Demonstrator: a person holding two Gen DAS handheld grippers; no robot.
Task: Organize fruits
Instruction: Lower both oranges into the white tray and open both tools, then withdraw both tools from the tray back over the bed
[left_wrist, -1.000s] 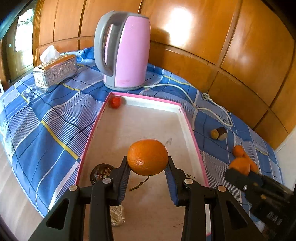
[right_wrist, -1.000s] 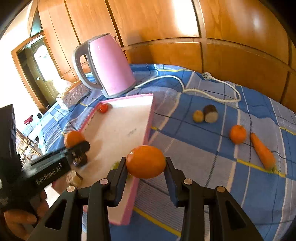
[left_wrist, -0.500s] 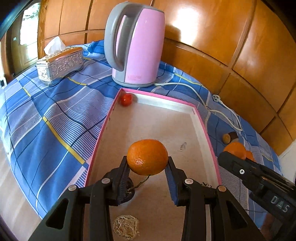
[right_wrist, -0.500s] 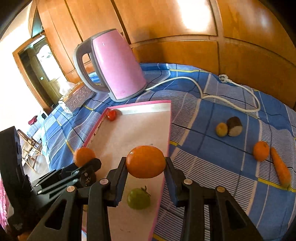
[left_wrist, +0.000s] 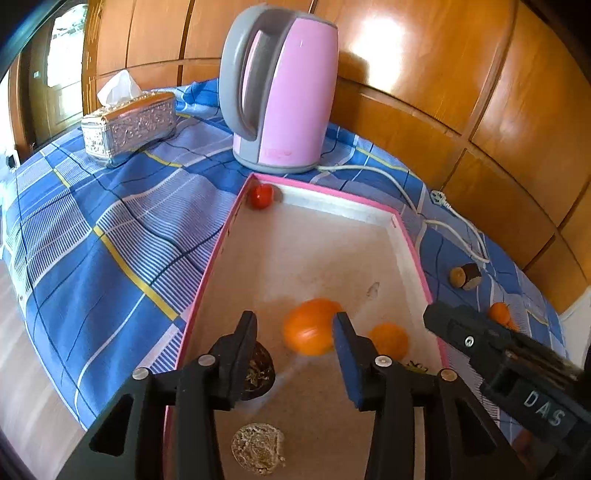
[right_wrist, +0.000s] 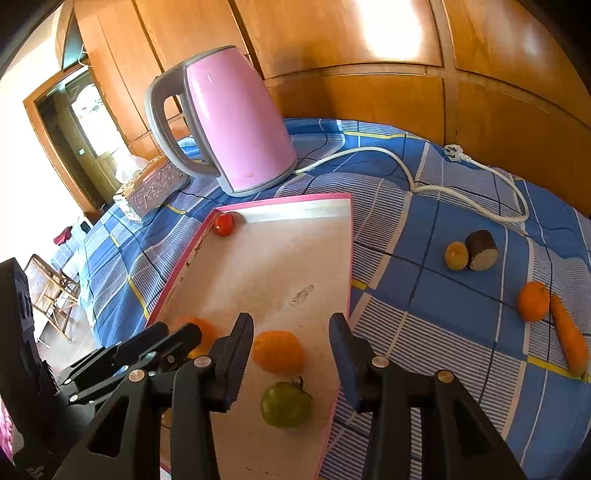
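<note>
A pink-rimmed tray (left_wrist: 325, 192) (right_wrist: 280, 201) lies on the blue checked cloth. My left gripper (left_wrist: 295, 332) is open; a blurred orange (left_wrist: 310, 326) sits loose between its fingers over the tray floor. My right gripper (right_wrist: 291, 332) is open; a second orange (right_wrist: 279, 350) (left_wrist: 389, 339) lies in the tray below it. The tray also holds a green tomato (right_wrist: 286, 404), a red tomato (left_wrist: 260, 195) (right_wrist: 224, 224), a dark round fruit (left_wrist: 258, 373) and a brown disc (left_wrist: 258, 448).
A pink kettle (left_wrist: 277, 88) (right_wrist: 225, 129) stands behind the tray, its white cord (right_wrist: 406, 173) trailing right. A silver tissue box (left_wrist: 129, 123) is at the far left. On the cloth to the right lie a small orange (right_wrist: 533, 301), a carrot (right_wrist: 570, 339), a yellow fruit (right_wrist: 456, 255) and a dark cut piece (right_wrist: 482, 250).
Both grippers have opened and let go of their oranges, which now sit in the tray. Both grippers moved forward over the tray.
</note>
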